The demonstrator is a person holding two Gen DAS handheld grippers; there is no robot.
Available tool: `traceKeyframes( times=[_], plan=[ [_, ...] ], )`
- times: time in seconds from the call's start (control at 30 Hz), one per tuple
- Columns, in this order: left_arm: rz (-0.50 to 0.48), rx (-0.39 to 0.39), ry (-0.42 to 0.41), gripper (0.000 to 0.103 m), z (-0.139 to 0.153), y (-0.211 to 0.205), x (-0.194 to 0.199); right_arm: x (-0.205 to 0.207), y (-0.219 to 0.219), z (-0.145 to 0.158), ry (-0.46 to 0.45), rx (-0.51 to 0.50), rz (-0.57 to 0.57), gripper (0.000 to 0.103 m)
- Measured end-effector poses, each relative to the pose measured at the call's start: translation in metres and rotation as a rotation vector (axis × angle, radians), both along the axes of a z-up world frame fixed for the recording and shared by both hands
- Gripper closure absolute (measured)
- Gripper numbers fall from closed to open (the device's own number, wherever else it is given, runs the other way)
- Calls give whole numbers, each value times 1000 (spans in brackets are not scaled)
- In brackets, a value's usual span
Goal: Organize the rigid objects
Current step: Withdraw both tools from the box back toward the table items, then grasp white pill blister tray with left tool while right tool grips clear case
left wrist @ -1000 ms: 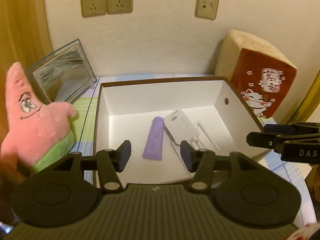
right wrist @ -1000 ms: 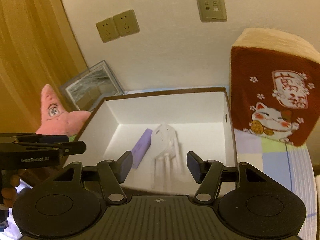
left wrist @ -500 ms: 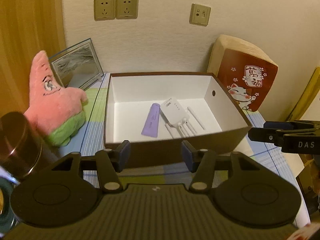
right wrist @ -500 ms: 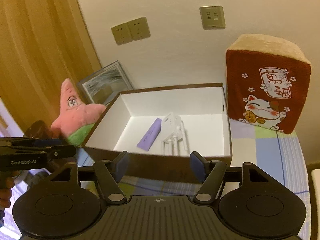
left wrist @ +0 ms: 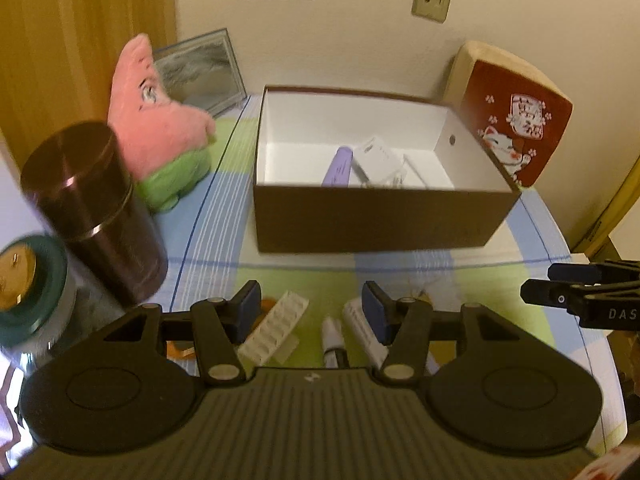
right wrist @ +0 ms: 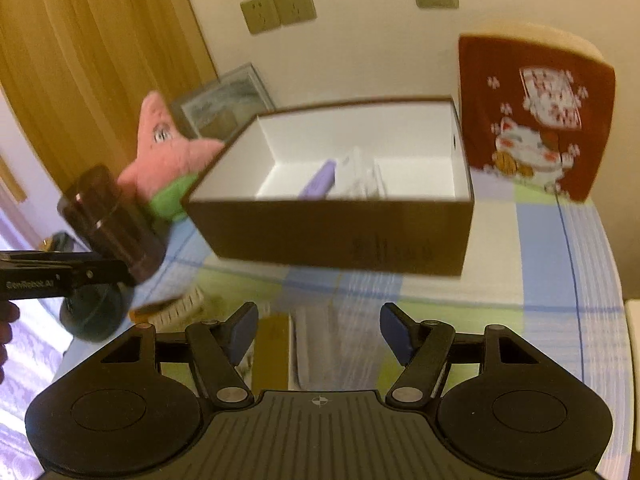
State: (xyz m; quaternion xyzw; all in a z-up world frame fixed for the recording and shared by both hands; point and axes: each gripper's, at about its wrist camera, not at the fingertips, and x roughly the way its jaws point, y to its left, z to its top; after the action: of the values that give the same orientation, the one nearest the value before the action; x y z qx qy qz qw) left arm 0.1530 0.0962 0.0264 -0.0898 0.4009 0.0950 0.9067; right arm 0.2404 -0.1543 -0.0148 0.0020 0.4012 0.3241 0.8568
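Hovering short of the brown box (left wrist: pixel 376 216), we keep both the left gripper (left wrist: pixel 312 312) and right gripper (right wrist: pixel 318 330) spread, pinching nothing; a purple tube (left wrist: pixel 339 167) and white router (left wrist: pixel 376 160) lie inside the box, a pill blister (left wrist: pixel 276 326) before it on the desk (left wrist: pixel 532 240).

Left gripper (left wrist: pixel 311 309): black linkage arms, silver pivot screws, dark blue pads (left wrist: pixel 249 309); right gripper (right wrist: pixel 319 330) alike, ribbed body.

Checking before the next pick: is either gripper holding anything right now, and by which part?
Nothing is held. The left gripper and right gripper both stand open and empty above the table.
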Motion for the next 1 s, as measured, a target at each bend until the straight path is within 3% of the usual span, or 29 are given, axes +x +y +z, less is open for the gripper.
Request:
traceKeyframes(
  times=[0.37, 0.83, 1.0],
  plan=[
    [-1, 19, 51, 52, -27, 0, -30, -6, -2, -28, 56, -35, 1, 38],
    [-1, 24, 80, 52, -50, 5, -24, -7, 10, -47, 42, -87, 27, 39],
    [-7, 25, 85, 52, -56, 6, -18, -2, 16, -58, 30, -119, 44, 49]
  ],
)
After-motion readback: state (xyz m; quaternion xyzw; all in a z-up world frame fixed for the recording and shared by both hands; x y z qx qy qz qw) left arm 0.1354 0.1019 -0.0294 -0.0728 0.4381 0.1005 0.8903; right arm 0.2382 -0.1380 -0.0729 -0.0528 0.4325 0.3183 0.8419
